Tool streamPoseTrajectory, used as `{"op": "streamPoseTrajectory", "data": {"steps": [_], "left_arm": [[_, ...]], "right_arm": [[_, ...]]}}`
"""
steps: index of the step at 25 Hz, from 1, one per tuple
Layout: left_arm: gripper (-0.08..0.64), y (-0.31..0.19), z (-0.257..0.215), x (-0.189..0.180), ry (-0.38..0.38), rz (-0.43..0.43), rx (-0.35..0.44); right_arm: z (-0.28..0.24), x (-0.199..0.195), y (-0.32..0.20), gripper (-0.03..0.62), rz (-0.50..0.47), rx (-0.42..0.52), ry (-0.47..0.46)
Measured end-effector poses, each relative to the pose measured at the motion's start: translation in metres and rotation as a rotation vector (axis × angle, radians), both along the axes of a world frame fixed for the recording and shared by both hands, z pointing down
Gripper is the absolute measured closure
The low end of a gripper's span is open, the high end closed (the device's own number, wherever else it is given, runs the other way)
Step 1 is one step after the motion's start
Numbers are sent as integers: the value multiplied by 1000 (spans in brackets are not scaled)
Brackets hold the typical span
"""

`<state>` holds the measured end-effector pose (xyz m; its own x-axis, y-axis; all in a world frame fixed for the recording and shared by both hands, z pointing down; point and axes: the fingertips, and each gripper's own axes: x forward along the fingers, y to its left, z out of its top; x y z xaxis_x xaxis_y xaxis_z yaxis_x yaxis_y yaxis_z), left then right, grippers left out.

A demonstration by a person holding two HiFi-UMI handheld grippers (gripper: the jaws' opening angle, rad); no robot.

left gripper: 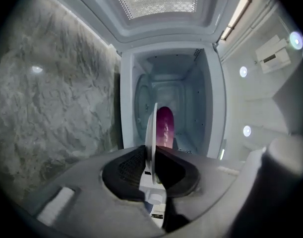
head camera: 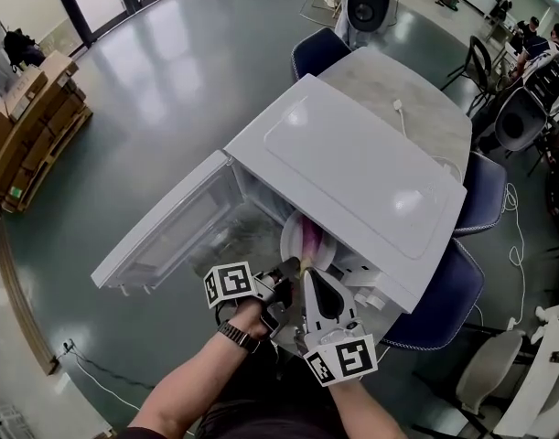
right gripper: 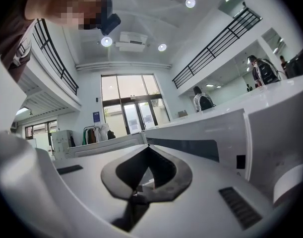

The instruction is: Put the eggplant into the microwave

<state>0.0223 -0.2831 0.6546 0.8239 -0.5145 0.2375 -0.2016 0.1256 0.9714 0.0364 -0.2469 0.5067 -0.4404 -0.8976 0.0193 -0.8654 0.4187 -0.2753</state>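
Note:
The white microwave [head camera: 352,167] stands with its door [head camera: 165,236] swung open to the left. A white plate [head camera: 291,236] carrying the purple eggplant [head camera: 312,241] sits at the mouth of the cavity. My left gripper [head camera: 286,271] is shut on the plate's rim. In the left gripper view the plate [left gripper: 151,133] shows edge-on between the jaws of the left gripper [left gripper: 151,157], and the eggplant [left gripper: 165,127] lies just beyond, with the cavity [left gripper: 183,108] behind it. Close beside it on the right, my right gripper [head camera: 306,268] is shut with nothing in it, as the right gripper [right gripper: 148,148] view confirms.
The microwave rests on a marble-topped table [head camera: 416,108] with dark blue chairs [head camera: 439,305] around it. The microwave's control panel [head camera: 375,282] is right of the opening. A stack of cardboard boxes [head camera: 27,117] stands far left. People sit at the far right [head camera: 535,48].

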Motion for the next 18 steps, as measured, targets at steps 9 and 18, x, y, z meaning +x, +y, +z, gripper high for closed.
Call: {"op": "streamPoseTrajectory", "data": {"steps": [9,18], "left_arm": [[517,-27,12,3,-1,-9,-6],[517,-47,24,-2,-29,-23,-16]], "right_arm": [[12,3,-2,591,7,-14,-3],[23,7,-7,591,25,-32,4]]}}
